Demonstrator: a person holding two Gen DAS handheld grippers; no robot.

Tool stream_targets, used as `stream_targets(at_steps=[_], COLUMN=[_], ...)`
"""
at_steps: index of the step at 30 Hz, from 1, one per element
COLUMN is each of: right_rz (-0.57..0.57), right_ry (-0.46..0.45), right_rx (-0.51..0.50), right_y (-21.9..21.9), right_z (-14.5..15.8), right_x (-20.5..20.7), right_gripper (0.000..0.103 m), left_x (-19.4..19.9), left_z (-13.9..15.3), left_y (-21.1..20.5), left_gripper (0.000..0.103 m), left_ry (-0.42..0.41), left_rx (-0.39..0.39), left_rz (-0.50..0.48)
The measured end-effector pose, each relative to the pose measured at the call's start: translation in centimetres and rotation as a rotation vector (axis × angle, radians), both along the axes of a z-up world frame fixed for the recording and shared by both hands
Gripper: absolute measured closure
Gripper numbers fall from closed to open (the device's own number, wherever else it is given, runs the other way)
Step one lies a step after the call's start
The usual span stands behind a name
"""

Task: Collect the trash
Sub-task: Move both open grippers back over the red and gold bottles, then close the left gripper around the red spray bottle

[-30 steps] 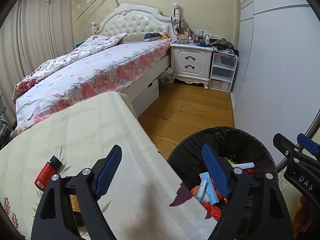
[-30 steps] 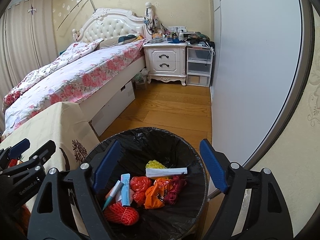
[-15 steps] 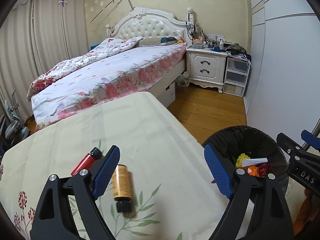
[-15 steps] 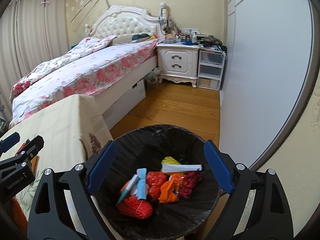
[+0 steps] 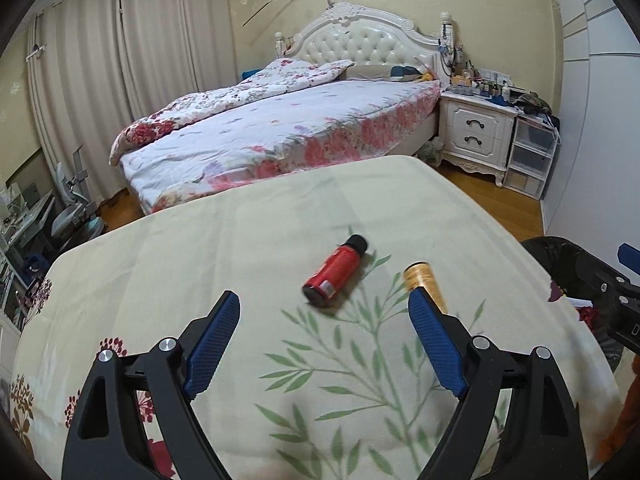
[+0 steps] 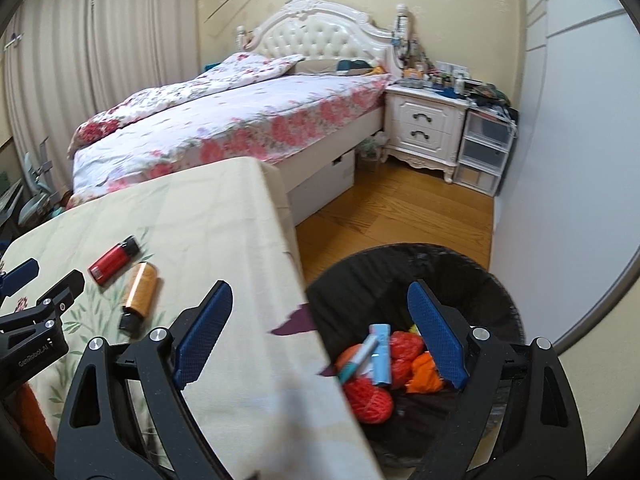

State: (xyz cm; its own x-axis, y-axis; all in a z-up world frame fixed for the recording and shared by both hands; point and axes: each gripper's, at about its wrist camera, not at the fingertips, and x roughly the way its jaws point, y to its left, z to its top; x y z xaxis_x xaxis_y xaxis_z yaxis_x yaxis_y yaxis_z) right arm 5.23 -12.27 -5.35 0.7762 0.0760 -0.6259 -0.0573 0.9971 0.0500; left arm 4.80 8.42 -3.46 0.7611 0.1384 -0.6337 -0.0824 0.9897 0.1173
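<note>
Left claw point(image 5: 324, 324) released, empty, aimed at red bottle point(image 5: 335, 270) lying on desk point(image 5: 200, 248). Right claw point(image 6: 320, 328) released over bin point(image 6: 416, 280) (drop spot, likely). Amber bottle point(image 6: 141, 289) beside red.

Left claw point(image 5: 324, 344) hides the orange bottle's point(image 5: 422, 280) lower half.

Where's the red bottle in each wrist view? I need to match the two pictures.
Left wrist: red bottle lies centre frame on the tablecloth, ahead of the open left gripper.
Right wrist: red bottle lies far left.
Shared landmark: the orange bottle beside it.
</note>
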Motion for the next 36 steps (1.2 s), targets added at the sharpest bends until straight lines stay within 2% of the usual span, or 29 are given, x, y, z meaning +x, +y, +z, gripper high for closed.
stream_targets(at_steps=[7, 12, 22, 36], right_rz=[0.091, 0.112, 0.061, 0.054], right_ry=[0.008, 0.014, 0.038, 0.069], right_rx=[-0.008, -0.024, -0.018, -0.003], right_y=[4.4, 5.7, 4.2, 3.7], right_z=[0.1, 0.0, -0.7, -1.7], right_x=[0.5, 0.6, 2.4, 5.7], right_gripper=[0.016, 0.016, 0.017, 0.017], left_x=[-0.7, -0.3, 2.1, 6.9], left_z=[-0.4, -0.7, -1.6, -2.8], left_y=[3.8, 4.3, 2.6, 1.4], left_gripper=[0.019, 0.019, 0.019, 0.019], left_ry=[0.012, 0.020, 0.047, 0.105], left_rx=[-0.007, -0.017, -0.010, 0.014], left_rz=[0.071, 0.073, 0.013, -0.042])
